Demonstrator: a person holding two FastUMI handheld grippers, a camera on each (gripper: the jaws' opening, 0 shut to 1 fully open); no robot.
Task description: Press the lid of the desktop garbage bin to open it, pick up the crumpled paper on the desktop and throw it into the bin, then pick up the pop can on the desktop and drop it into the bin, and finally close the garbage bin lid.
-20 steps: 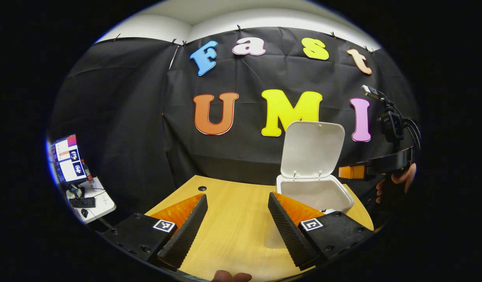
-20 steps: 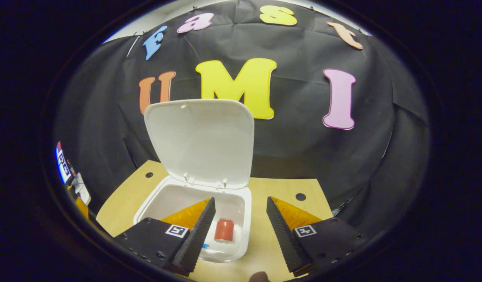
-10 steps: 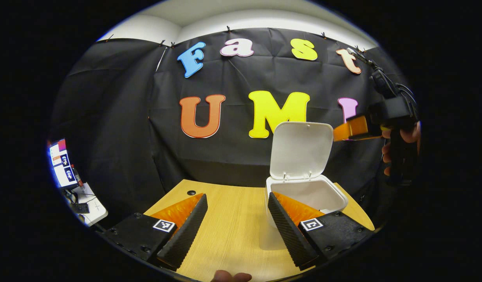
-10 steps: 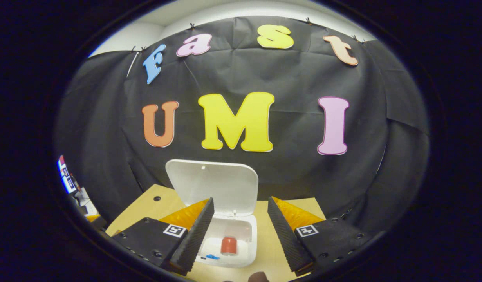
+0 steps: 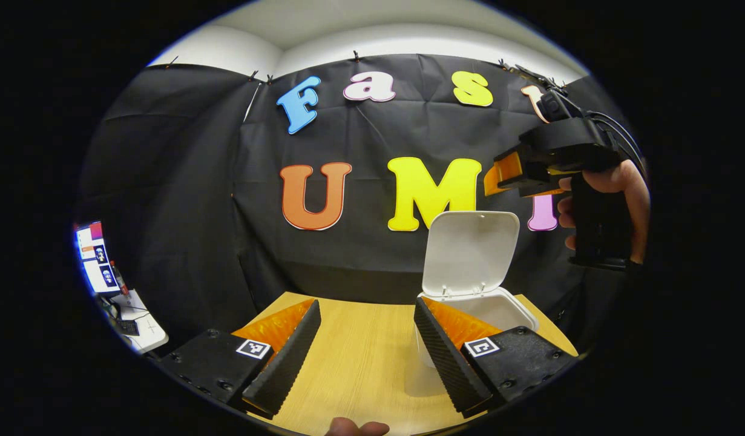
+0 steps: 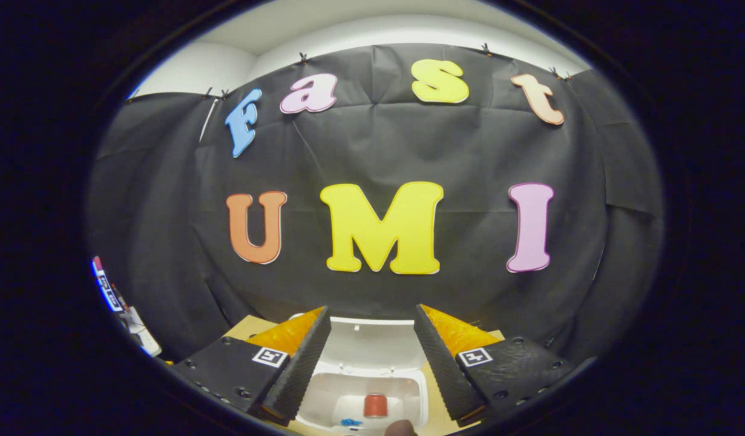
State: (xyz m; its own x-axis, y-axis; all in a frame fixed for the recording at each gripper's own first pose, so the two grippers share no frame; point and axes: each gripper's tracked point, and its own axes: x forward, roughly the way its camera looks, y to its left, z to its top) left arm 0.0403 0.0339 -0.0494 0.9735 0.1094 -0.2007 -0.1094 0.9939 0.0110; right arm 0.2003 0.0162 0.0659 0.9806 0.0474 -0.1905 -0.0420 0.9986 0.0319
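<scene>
Bins: one, white bin on the wooden table, at its far right part; also seen from above in the right gripper view.
Lids: one, white lid hinged at the bin's back edge, standing upright and open.
Cans: one, red can upright inside the bin, near the middle of its floor.
Other contents: one small blue scrap on the bin floor, left of the can; crumpled paper not made out.
Grippers: two.
Left gripper: low over the table, left of the bin; jaws spread wide, nothing between them, touching nothing; right finger overlaps the bin's near wall in the picture.
Right gripper: high above the bin, jaws spread wide and empty, bin and can seen between the fingers far below; in the left gripper view held in a hand above and right of the lid.
Side desk: one, far left, with one lit screen.
</scene>
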